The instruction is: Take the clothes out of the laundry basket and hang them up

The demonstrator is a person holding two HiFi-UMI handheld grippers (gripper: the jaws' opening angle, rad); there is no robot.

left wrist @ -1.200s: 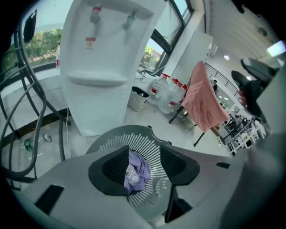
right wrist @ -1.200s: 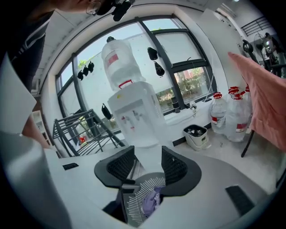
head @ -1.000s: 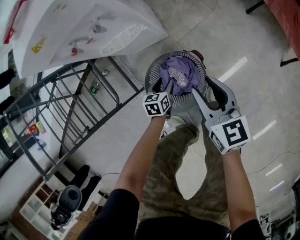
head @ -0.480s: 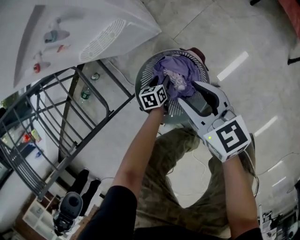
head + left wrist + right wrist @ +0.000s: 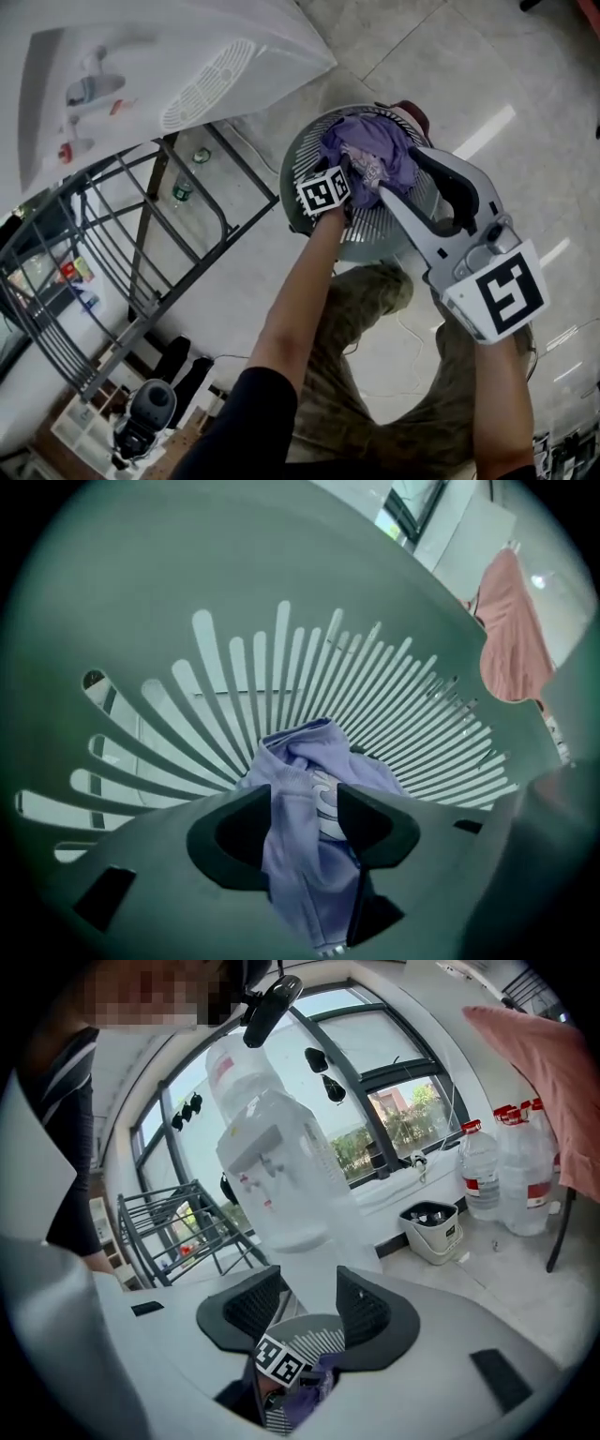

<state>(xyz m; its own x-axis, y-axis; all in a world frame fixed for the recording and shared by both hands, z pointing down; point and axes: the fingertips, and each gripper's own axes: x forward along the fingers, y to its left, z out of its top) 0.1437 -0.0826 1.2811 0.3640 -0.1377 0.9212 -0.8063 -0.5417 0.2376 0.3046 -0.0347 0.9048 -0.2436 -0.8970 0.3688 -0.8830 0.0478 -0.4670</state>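
Nearby, a metal rack (image 5: 152,234) and water dispenser (image 5: 169,56) stand beside the laundry basket (image 5: 370,234).

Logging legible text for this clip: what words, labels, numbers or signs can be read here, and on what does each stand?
No text is readable anywhere in these views.
Marker cubes: black-and-white square codes, no letters.
Water bottles: red labels, too small to read.
Water dispenser: small stickers, blurred.
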